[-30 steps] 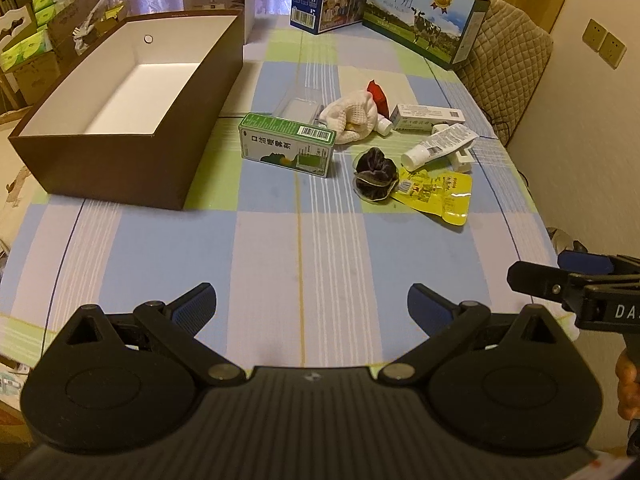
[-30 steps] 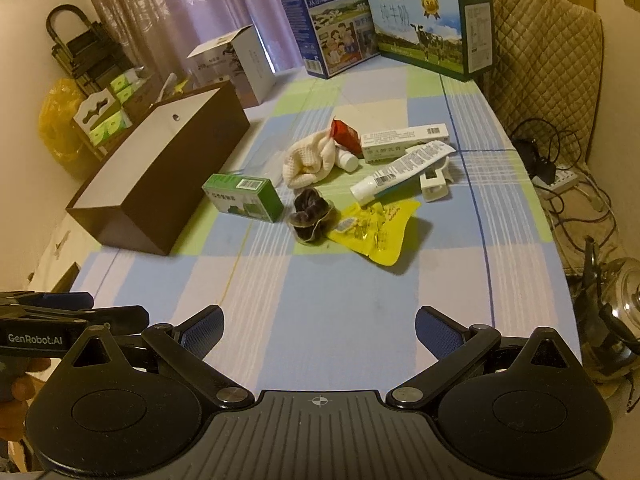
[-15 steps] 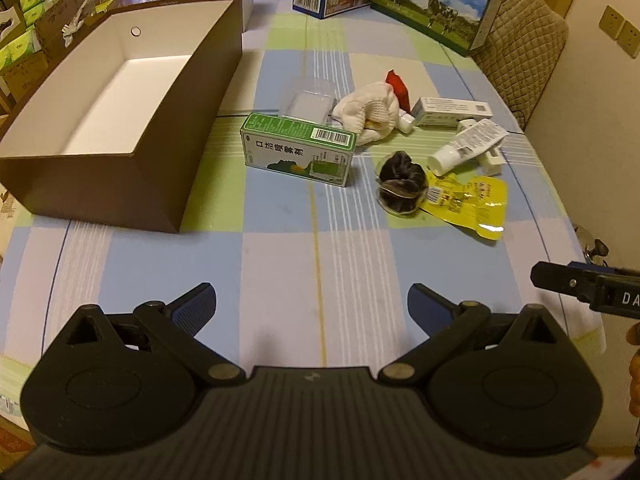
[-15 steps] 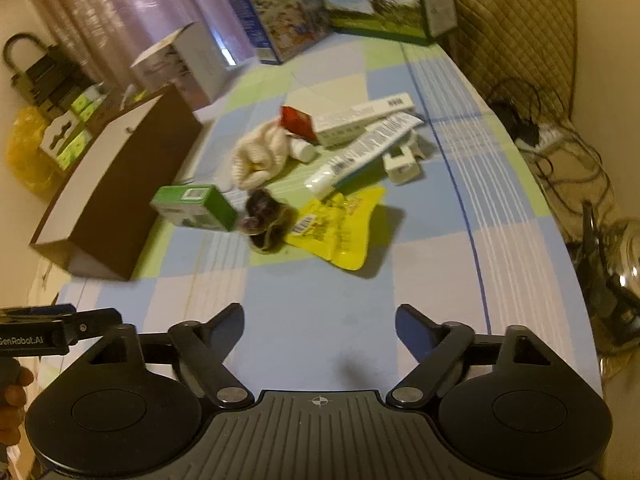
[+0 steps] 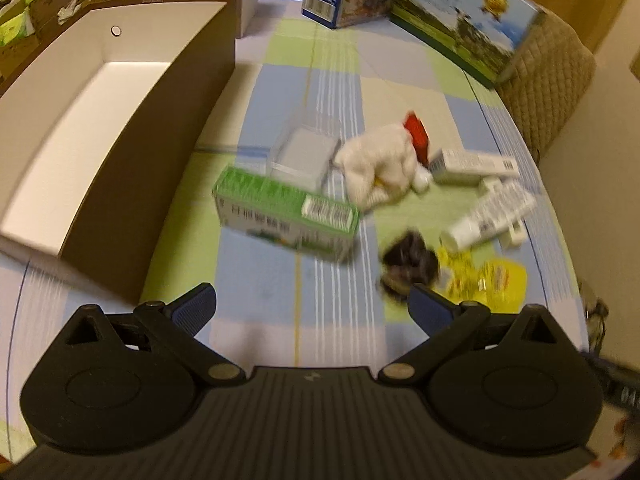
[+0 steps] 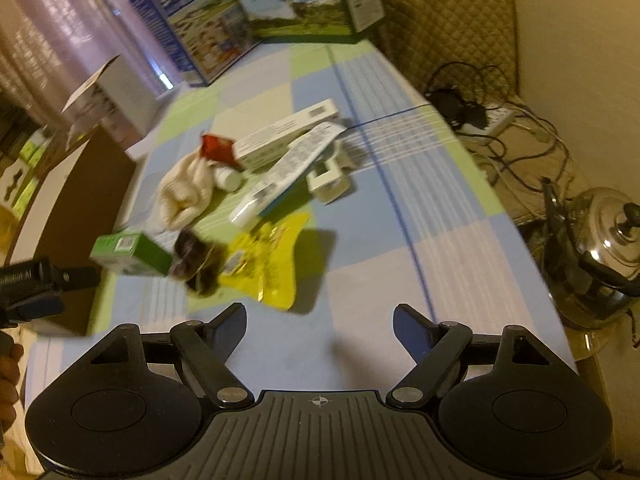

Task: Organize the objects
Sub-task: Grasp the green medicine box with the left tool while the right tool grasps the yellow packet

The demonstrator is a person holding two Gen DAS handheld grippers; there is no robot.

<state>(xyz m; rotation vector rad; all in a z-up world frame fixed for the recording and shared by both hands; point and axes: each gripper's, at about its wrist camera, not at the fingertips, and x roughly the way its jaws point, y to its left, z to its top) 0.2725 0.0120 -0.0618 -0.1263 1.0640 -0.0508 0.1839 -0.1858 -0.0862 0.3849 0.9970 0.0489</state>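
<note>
A green carton point(image 5: 286, 216) lies on the checked tablecloth beside an open brown box point(image 5: 100, 120) with a white inside. Right of the carton are a white cloth bundle point(image 5: 380, 168), a dark clump point(image 5: 408, 264), a yellow packet point(image 5: 488, 280), a white tube point(image 5: 488, 216) and a long white box point(image 5: 472, 164). My left gripper point(image 5: 312, 308) is open just short of the carton, nothing between its fingers. My right gripper point(image 6: 320, 320) is open over bare cloth, near the yellow packet point(image 6: 268, 264) and the dark clump point(image 6: 196, 264). The left gripper point(image 6: 32, 284) shows at that view's left edge.
Two large printed cartons point(image 5: 460, 12) and a white box point(image 6: 112, 96) stand at the table's far end. A quilted chair back point(image 6: 444, 12) is behind. Off the right edge, on the floor, are cables point(image 6: 492, 120) and a steel kettle point(image 6: 600, 252).
Both grippers have moved forward and lower toward the pile. The right gripper's jaws have narrowed somewhat and the hand has rolled. The objects lie where they were.
</note>
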